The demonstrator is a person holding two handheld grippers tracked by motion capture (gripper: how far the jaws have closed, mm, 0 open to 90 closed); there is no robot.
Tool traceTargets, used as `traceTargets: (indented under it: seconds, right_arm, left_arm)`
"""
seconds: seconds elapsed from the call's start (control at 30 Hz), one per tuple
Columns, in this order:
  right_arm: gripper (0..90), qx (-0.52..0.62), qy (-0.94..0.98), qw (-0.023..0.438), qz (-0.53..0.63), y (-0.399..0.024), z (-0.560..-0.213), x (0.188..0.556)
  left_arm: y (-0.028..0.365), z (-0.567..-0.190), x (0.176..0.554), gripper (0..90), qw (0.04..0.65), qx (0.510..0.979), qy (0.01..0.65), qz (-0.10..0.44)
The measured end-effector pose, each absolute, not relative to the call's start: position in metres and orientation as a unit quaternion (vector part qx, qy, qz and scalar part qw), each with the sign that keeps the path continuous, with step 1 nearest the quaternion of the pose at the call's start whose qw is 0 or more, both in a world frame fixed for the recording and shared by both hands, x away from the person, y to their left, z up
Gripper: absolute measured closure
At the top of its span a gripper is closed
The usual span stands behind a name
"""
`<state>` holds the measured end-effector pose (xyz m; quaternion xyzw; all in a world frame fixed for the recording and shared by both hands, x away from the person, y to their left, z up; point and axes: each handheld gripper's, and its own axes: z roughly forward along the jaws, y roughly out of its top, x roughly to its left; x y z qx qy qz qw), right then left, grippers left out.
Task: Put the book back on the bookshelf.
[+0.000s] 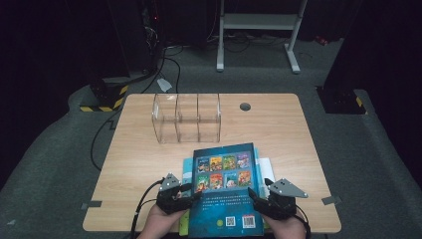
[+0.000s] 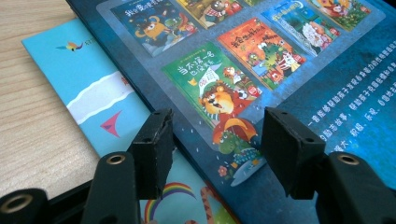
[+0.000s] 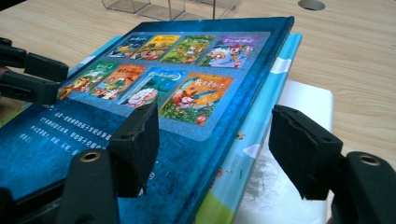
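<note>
Both sets of jaws spread, straddling the side edges of the top book [image 1: 227,189] at the near edge of the table [image 1: 139,164].

I am holding my left gripper [image 1: 184,195] astride its left edge and my right gripper [image 1: 260,195] astride its right edge, pads not pressing yet. The dark blue book is lying face-down on a light blue book [image 2: 93,88], with a white one [image 3: 303,100] under that. Risk I am judging: a low jaw is catching the light blue cover too, dragging or lifting two books; uneven squeeze is letting the glossy cover slip and tilt. The clear divider rack [image 1: 186,117] is standing just beyond the stack, open to me.
</note>
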<state>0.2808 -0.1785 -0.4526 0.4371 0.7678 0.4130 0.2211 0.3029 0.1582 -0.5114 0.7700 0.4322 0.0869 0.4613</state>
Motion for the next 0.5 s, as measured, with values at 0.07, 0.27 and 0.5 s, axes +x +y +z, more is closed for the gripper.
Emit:
traceTargets:
  seconds: [0.07, 0.27, 0.5]
  right_arm:
    - [33.6, 0.438, 0.769, 0.223, 0.409, -0.1786, -0.4535, 0.2810]
    - [33.9, 0.436, 0.772, 0.222, 0.406, -0.1772, -0.4556, 0.2816]
    - [33.9, 0.437, 0.772, 0.221, 0.405, -0.1745, -0.4562, 0.2815]
  left_arm:
    - [0.1576, -0.5114, 0.3025, 43.5, 0.462, 0.770, 0.433, 0.086]
    - [0.1579, -0.5126, 0.3027, 41.6, 0.465, 0.769, 0.429, 0.084]
    - [0.1523, -0.5121, 0.2997, 39.9, 0.465, 0.763, 0.438, 0.098]
